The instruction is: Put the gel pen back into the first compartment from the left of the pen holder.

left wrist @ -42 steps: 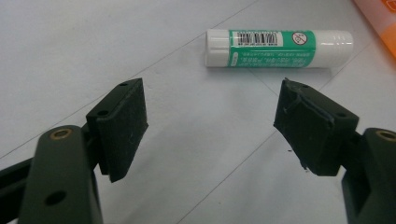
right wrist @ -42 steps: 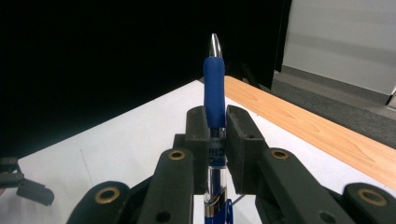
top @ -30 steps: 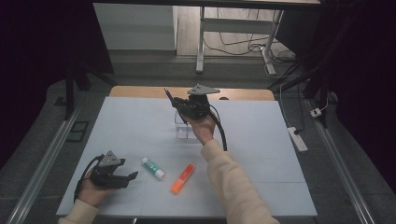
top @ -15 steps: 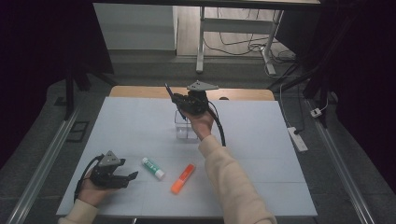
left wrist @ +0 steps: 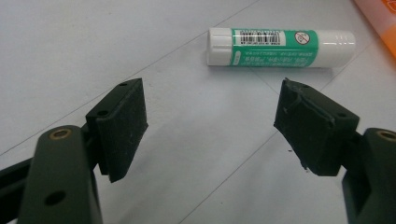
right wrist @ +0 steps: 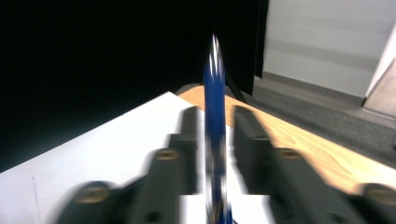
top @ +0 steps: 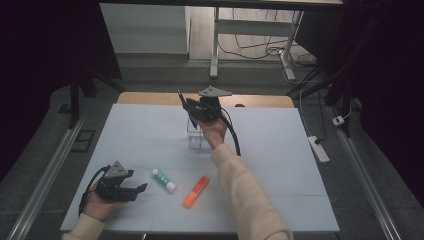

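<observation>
my right fingers (top: pixel 186 104) just opened round the blue pen (right wrist: pixel 215 116); drop it straight into the clear holder (top: pixel 196 135). left fingers (left wrist: pixel 210 130) open, idle.

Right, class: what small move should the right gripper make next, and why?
Probably open a little wider while staying put. The right gripper's fingers have just been opening with the blue pen between them, seemingly over the clear holder, so the pen could then drop in.
</observation>
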{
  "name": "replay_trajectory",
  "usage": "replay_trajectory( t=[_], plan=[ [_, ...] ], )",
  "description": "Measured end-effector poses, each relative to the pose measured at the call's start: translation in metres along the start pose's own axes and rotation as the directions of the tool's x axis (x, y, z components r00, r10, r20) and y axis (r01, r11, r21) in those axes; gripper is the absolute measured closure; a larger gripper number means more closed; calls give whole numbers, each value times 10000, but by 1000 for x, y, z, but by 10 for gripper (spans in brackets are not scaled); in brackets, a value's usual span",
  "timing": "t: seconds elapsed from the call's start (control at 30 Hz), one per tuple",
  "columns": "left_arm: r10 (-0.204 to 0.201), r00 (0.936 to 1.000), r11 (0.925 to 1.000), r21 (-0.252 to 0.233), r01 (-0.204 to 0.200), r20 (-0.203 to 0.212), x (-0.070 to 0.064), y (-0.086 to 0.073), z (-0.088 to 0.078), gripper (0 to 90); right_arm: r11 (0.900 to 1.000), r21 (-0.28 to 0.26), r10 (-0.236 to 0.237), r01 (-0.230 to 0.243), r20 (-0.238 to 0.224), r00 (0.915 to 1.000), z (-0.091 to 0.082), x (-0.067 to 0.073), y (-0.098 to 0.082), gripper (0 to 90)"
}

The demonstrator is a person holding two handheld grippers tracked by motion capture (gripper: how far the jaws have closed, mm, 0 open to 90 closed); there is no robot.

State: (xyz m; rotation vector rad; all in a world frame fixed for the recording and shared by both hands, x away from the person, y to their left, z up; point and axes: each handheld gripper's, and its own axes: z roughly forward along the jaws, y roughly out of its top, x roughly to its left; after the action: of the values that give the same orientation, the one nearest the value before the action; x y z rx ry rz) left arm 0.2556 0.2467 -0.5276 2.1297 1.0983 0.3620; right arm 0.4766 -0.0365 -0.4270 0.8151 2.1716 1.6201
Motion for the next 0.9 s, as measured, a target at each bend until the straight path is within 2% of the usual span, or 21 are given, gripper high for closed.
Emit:
replay_trajectory(
  t=[0.07,0.17,0.3,0.47,0.9],
  plan=[
    [-18,10000,10000,2,18,8,-1,0,0,250,9999,128,67,-70,213,9998,-1,0,-1,548],
    [-8,10000,10000,11,8,10,-1,0,1,250,9997,209,-157,150,340,9993,-5,2,-1,503],
    [11,10000,10000,-17,-11,-30,-1,1,1,250,9990,301,-326,320,179,9993,-14,3,0,497],
    [45,10000,10000,-26,-45,-28,-2,1,1,250,9988,436,-199,202,-80,9998,-23,2,-2,487],
    [48,10000,10000,51,-48,-61,-2,1,2,250,9974,591,-403,420,-287,9988,-52,-2,-13,487]
  ],
)
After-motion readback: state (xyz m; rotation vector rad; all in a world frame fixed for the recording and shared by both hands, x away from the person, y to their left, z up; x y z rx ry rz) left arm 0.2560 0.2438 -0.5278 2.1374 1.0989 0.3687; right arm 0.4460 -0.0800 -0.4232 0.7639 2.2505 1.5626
